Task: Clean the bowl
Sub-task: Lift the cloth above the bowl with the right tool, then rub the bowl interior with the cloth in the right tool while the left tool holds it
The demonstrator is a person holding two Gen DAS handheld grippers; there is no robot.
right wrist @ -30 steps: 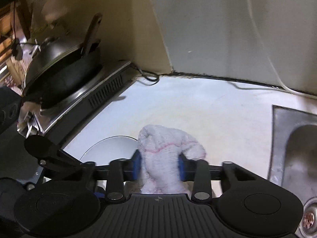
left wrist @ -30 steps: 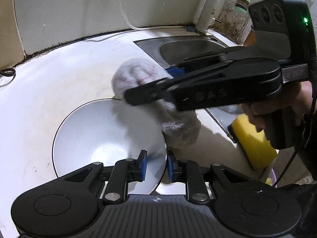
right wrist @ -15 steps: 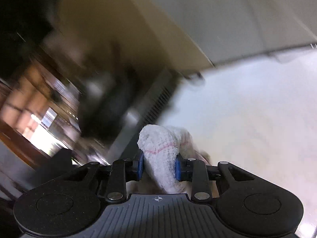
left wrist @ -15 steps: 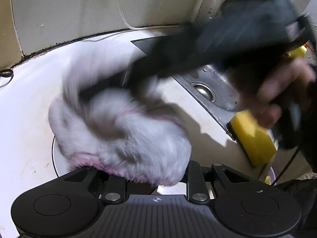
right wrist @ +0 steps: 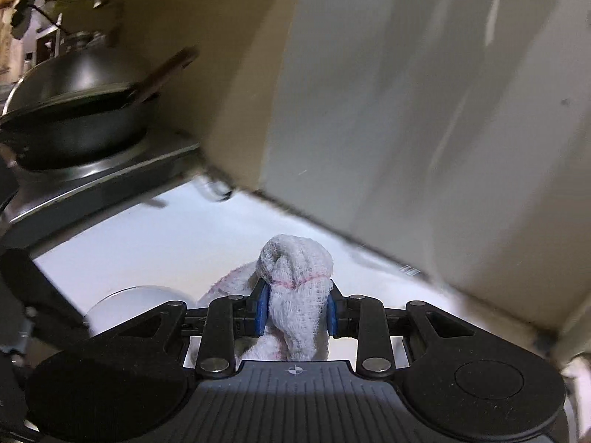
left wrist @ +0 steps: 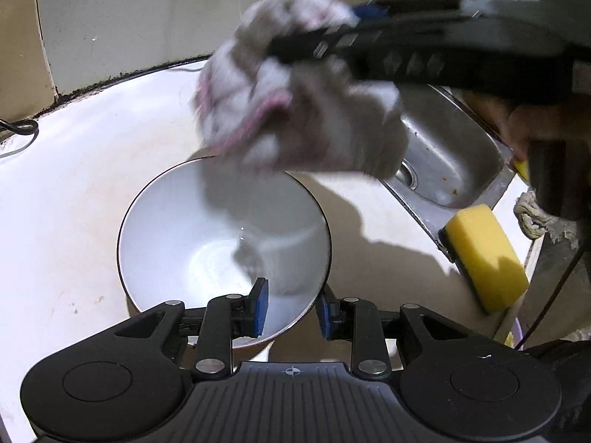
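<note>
The bowl (left wrist: 207,236) stood upright on the white counter (left wrist: 66,184), its mouth facing up; being round, it had no long axis. Its inside was white and glossy with a thin dark line along the rim, and nothing lay in it except a shadow and a small bright reflection near the bottom. The left gripper (left wrist: 291,311) held the bowl by its near edge: one blue pad (left wrist: 260,306) was inside the wall and the other outside, the jaws narrowed onto the rim. Above the far side of the bowl hung a white cloth (left wrist: 295,107) with a pink line, blurred and not touching the bowl. The right gripper (right wrist: 294,313) was closed on this cloth, which bulged out above and below its pads. To the right of the bowl the steel sink (left wrist: 447,155) was sunk in the counter, with a drain at its bottom and some small specks. A yellow sponge (left wrist: 484,254) lay at the near corner of the sink. In the right wrist view a dark wok (right wrist: 74,118) sat on a stove at the left.
</note>
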